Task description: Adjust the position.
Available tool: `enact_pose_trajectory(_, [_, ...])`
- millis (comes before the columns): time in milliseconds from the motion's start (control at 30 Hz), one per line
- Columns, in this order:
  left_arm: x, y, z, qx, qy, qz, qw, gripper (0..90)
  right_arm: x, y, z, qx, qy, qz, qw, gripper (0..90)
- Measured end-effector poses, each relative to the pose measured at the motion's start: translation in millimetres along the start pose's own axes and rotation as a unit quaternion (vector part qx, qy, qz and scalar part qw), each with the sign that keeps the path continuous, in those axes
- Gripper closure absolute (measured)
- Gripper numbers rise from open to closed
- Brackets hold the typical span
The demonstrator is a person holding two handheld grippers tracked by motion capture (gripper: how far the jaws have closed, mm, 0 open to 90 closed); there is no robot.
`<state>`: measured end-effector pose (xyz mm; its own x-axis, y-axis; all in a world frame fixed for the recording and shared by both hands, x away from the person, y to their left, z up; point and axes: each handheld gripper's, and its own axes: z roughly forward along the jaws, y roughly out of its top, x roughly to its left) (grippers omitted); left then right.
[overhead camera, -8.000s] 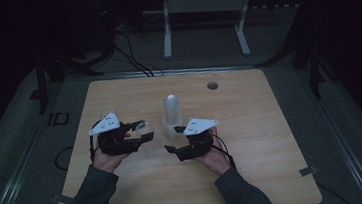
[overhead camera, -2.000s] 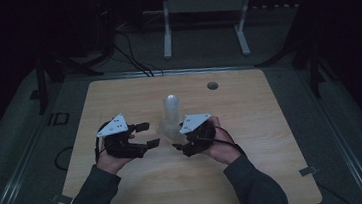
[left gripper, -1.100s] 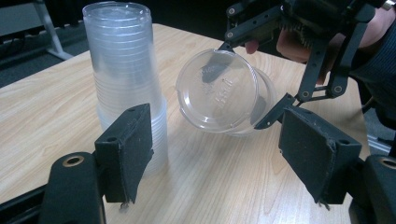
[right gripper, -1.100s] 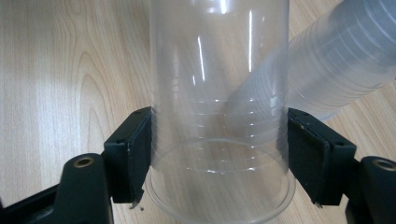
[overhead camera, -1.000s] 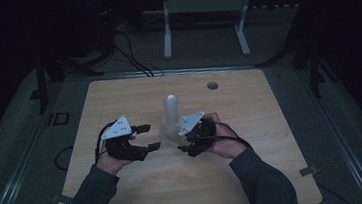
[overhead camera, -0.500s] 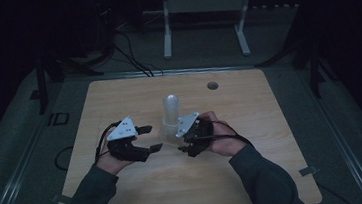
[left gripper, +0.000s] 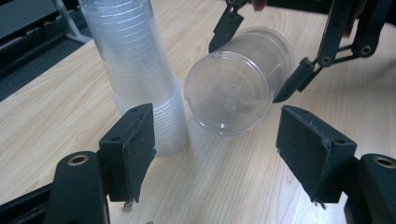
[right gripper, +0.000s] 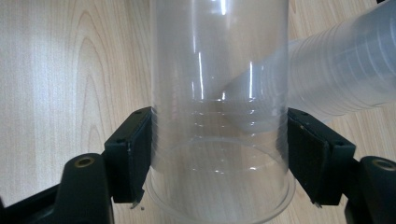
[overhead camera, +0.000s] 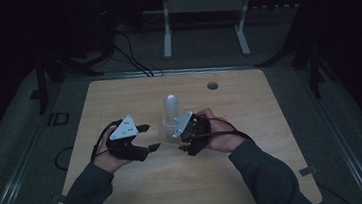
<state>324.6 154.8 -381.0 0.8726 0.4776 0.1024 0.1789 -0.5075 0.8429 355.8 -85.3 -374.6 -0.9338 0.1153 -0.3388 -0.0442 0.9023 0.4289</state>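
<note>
A tall stack of clear plastic cups (overhead camera: 172,114) stands upside down mid-table, also seen as the stack (left gripper: 135,60) and the stack (right gripper: 345,70). My right gripper (right gripper: 219,158) is shut on a single clear cup (right gripper: 219,93), its pads pressing both walls near the rim. That cup (left gripper: 229,93) lies level beside the stack, its base toward my left gripper, with the right gripper (left gripper: 246,72) around it. My left gripper (left gripper: 215,144) is open; its jaws have just been closing a little, with nothing between them. From above, the left gripper (overhead camera: 149,137) faces the right gripper (overhead camera: 181,139).
The wooden table (overhead camera: 256,175) has a small round hole (overhead camera: 212,85) at the back right. Beyond the far edge stand a white frame (overhead camera: 203,9) and trailing cables (overhead camera: 135,61) on the dark floor.
Since the oldest frame both hands have drawn in toward the cup stack, the right one most. Over the last second they have hardly shifted.
</note>
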Motion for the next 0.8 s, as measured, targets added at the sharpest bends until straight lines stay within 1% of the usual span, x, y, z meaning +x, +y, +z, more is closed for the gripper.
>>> enact_pose_trajectory(33, [0.2, 2.9, -0.7, 0.011, 0.002, 0.008, 0.9999, 28.2, -0.4, 0.3, 0.2, 0.001, 0.0, -0.001, 1.0, 29.1])
enact_pose_trajectory(67, [0.2, 2.9, -0.7, 0.011, 0.002, 0.008, 0.9999, 28.1, -0.4, 0.3, 0.2, 0.001, 0.0, -0.001, 1.0, 29.1])
enact_pose_trajectory(167, [0.8, 7.0, -0.8, 0.021, 0.003, 0.016, 0.9996, 28.1, -0.5, 0.3, 1.1, 0.008, 0.003, -0.005, 1.0, 29.1])
enact_pose_trajectory(267, [0.2, 11.1, 0.6, 0.035, 0.006, 0.028, 0.999, 28.1, -1.9, -0.8, 2.1, 0.015, 0.002, -0.006, 0.9999, 29.1])
enact_pose_trajectory(333, [-0.4, 14.4, 2.8, 0.051, 0.006, 0.04, 0.9979, 28.0, -2.7, -1.2, 2.1, 0.018, 0.002, -0.008, 0.9998, 29.1])
enact_pose_trajectory(400, [-0.5, 15.3, 3.8, 0.056, 0.005, 0.043, 0.9975, 28.0, -2.8, -1.2, 1.8, 0.02, 0.003, -0.009, 0.9997, 29.1])
enact_pose_trajectory(467, [-1.3, 17.1, 6.3, 0.069, 0.006, 0.051, 0.9963, 28.0, -3.0, -1.2, 1.8, 0.023, 0.002, -0.011, 0.9997, 29.1])
enact_pose_trajectory(533, [-1.6, 17.5, 7.0, 0.073, 0.006, 0.054, 0.9959, 27.8, -3.1, -1.2, 1.9, 0.024, 0.003, -0.012, 0.9996, 29.1])
enact_pose_trajectory(567, [-2.4, 18.3, 7.9, 0.078, 0.004, 0.057, 0.9953, 27.6, -3.0, -1.2, 2.4, 0.027, 0.003, -0.01, 0.9996, 29.1])
enact_pose_trajectory(700, [-3.5, 19.6, 8.6, 0.084, 0.0, 0.063, 0.9945, 27.3, -2.2, -1.3, 3.4, 0.034, 0.0, -0.014, 0.9993, 29.1])
enact_pose_trajectory(767, [-4.1, 20.4, 9.3, 0.09, 0.0, 0.066, 0.9937, 27.3, -1.6, -0.8, 3.4, 0.039, 0.0, -0.019, 0.999, 29.1])
enact_pose_trajectory(800, [-4.5, 21.0, 10.2, 0.096, 0.001, 0.071, 0.9929, 27.3, -1.3, -0.5, 3.5, 0.041, -0.001, -0.02, 0.9989, 29.1])
